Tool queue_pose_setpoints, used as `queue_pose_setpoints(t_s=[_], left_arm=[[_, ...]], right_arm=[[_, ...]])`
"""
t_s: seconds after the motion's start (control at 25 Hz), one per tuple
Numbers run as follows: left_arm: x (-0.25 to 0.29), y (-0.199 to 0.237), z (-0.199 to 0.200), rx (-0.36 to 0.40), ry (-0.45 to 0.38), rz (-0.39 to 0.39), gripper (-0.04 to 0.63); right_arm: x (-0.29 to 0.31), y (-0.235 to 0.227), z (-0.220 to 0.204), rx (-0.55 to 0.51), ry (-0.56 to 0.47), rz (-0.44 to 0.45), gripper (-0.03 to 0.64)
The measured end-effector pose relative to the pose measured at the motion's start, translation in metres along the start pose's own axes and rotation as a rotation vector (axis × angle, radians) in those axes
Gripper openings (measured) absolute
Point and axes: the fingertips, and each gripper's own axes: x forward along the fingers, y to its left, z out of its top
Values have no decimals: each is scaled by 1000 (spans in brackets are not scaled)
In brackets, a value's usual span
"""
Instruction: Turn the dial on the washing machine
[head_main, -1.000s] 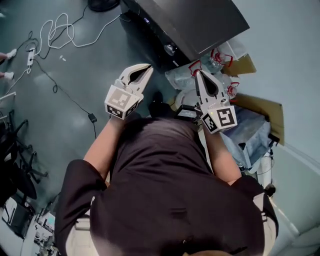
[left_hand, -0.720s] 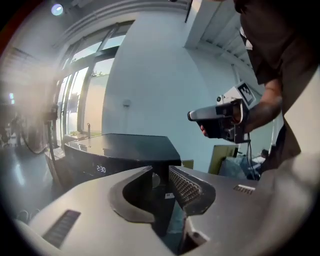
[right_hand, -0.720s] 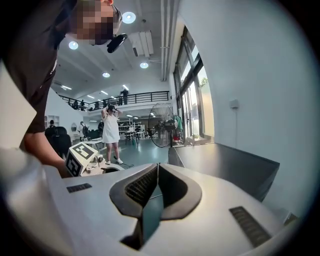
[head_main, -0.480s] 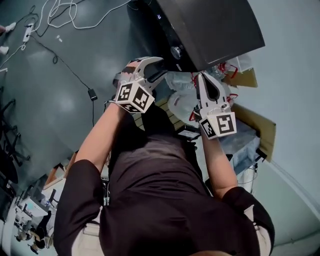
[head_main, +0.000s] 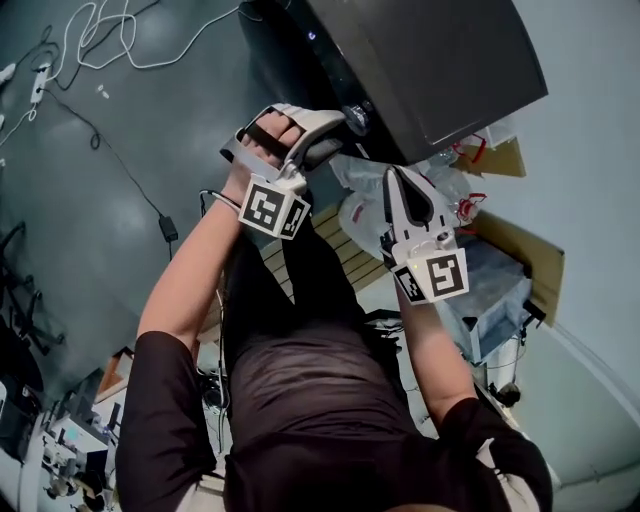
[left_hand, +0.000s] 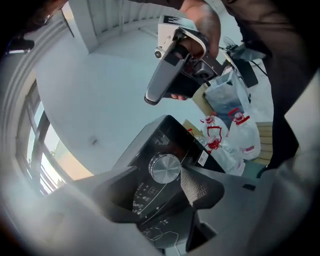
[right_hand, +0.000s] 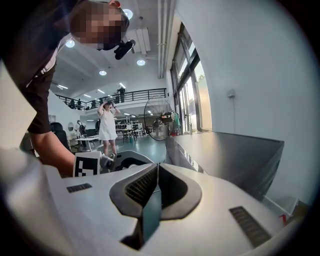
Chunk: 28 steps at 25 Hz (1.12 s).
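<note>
The left tool is spread, and the dial on the washing machine sits between its jaws, not yet pinched; the right tool is pressed together. Closing off-centre, the jaws may slip off the smooth dial

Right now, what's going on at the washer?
A person is working at a dark washing machine with two handheld grippers. The left gripper is open, its jaws either side of the silver dial but not closed on it. The right gripper is shut and empty, held off beside the machine.
</note>
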Motion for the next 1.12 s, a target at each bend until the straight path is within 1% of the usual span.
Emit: queue_pose_setpoints(t_s=[0.08, 0.2, 0.48, 0.68, 0.76, 0.84, 1.04, 1.12], left_arm=[[8, -3, -4, 75, -10, 4, 275], [22, -11, -12, 162, -25, -13, 281], [42, -19, -23, 278, -50, 5, 291], [47, -14, -23, 403, -40, 32, 295], [48, -15, -20, 421, -51, 37, 295], [49, -16, -17, 423, -60, 39, 295], [49, -23, -14, 401, -81, 28, 291], [49, -24, -13, 382, -84, 29, 272]], right_arm=[[1, -4, -8, -3, 2, -1, 23], [3, -10, -18, -1, 1, -3, 23], [4, -20, -37, 5, 2, -9, 23], [11, -25, -40, 18, -13, -18, 23], [13, -27, -41, 27, -19, -24, 23], [14, -28, -41, 36, -26, -29, 23], [14, -31, -40, 34, -29, -32, 23], [13, -31, -41, 34, -29, -28, 23]])
